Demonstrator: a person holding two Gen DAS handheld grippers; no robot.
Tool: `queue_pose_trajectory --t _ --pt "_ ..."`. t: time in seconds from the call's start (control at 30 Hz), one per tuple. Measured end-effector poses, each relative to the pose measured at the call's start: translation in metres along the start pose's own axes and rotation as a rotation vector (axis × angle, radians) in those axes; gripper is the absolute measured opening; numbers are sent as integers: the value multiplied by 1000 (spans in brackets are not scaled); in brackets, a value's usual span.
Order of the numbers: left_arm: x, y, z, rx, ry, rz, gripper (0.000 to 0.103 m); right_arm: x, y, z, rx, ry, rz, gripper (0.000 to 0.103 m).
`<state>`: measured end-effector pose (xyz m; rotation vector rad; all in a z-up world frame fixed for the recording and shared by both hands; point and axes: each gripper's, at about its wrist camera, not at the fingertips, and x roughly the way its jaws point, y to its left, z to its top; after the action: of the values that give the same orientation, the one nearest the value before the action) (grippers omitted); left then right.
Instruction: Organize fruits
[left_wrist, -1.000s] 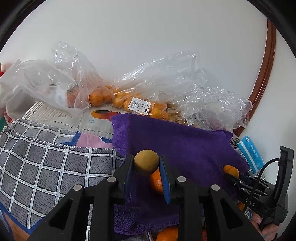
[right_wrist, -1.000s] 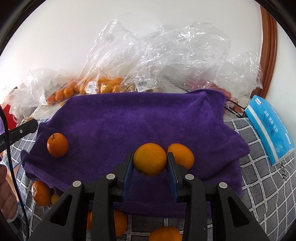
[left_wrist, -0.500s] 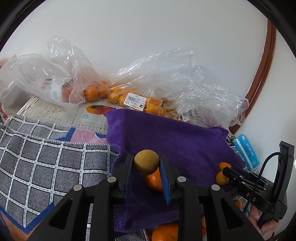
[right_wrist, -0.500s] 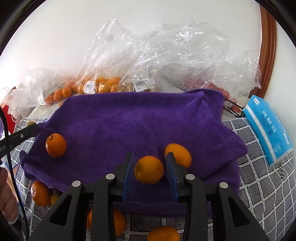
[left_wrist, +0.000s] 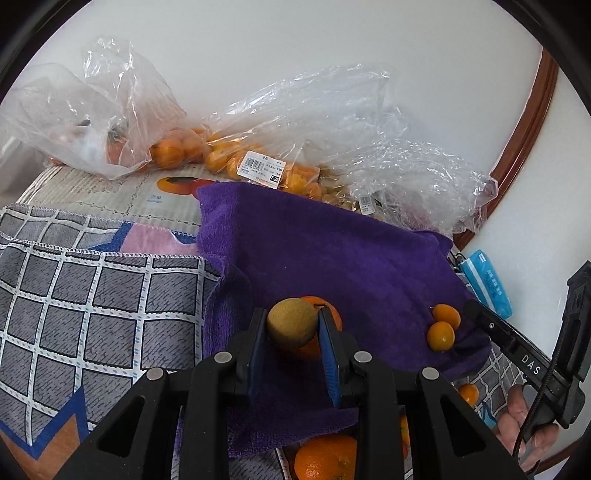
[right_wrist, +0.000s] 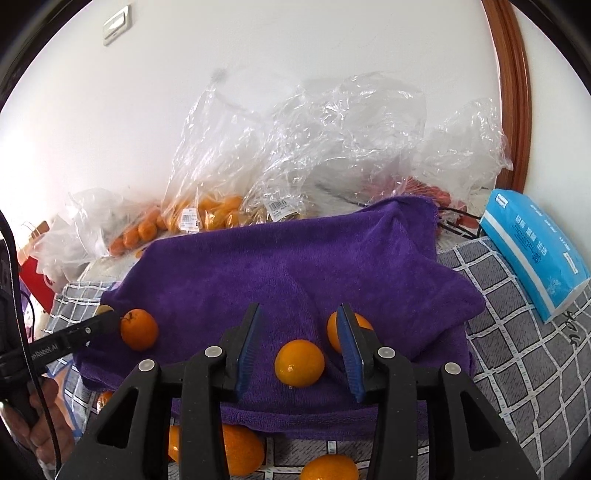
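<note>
My right gripper (right_wrist: 301, 350) is opening, orange (right_wrist: 299, 363) freed onto purple towel (right_wrist: 280, 266) (sorting spot, prob.); left gripper (left_wrist: 291, 341) pinches yellowish fruit (left_wrist: 291, 324) to place nearby.

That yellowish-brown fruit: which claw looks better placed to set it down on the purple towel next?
The left. The left claw is already clamped on the yellowish-brown fruit, right over the purple towel. The right claw is opening, with an orange lying loose on the towel between its pads, so it holds nothing.
</note>
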<state>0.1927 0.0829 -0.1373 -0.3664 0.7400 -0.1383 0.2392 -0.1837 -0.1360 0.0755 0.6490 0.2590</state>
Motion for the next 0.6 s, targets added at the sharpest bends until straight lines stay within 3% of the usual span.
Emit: queue_pose_trajectory --t 0.43,0.6 --pt "1 -4 3 19 3 26 28 1 5 -1 -9 8 4 43" --pt "-2 -1 5 10 -21 41 30 -1 10 -2 -57 -4 -64 47"
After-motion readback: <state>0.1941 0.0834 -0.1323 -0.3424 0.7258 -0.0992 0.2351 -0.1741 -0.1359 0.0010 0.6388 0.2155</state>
